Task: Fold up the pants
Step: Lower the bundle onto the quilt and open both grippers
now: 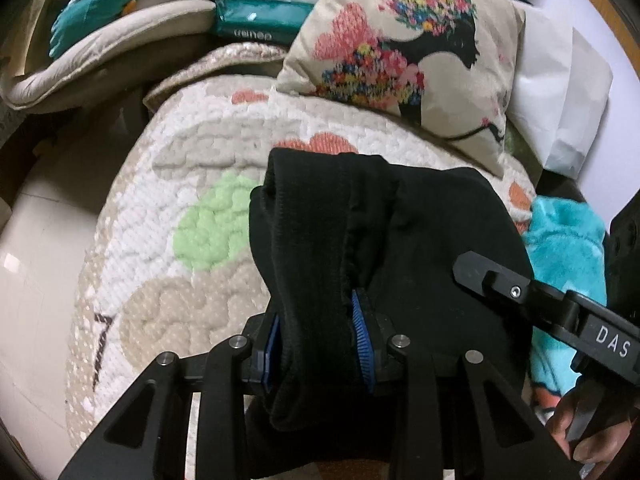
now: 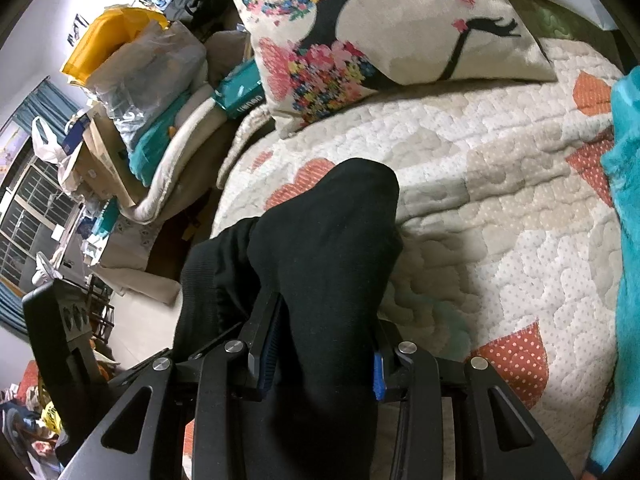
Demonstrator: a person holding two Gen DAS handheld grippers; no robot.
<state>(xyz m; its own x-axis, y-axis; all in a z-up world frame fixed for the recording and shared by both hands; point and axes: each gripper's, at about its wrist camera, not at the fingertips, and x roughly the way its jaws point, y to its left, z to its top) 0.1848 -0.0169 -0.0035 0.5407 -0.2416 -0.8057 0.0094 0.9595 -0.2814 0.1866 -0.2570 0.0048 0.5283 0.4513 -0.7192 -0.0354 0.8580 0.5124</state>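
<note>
The black pants (image 1: 400, 248) are bunched in both of my grippers, held up over the quilted bedspread (image 1: 192, 184). My left gripper (image 1: 316, 344) is clamped on a thick fold of the fabric, the blue pads (image 1: 360, 336) pressing in from either side, and a ribbed band of the pants stands up between the fingers and flops over toward the bed. In the left wrist view my right gripper (image 1: 480, 272) comes in from the right edge, its black finger lying against the cloth, and a hand (image 1: 576, 432) shows at the lower right corner. My right gripper (image 2: 320, 352) likewise pinches a mass of the pants (image 2: 320, 240), which rises from the jaws in a rounded hump and hides the fingertips. Beyond the pants the bedspread (image 2: 500, 184) spreads out with its cream, tan, coral and green patches. A printed cushion (image 1: 404, 44) with a flower-haired silhouette leans at the far end of the bed, and a turquoise fleece blanket (image 1: 560, 248) lies along the right side. Past the left edge of the bed sit a teal package (image 1: 260, 20) and a heap of bags and folded bedding (image 2: 152, 92).
</note>
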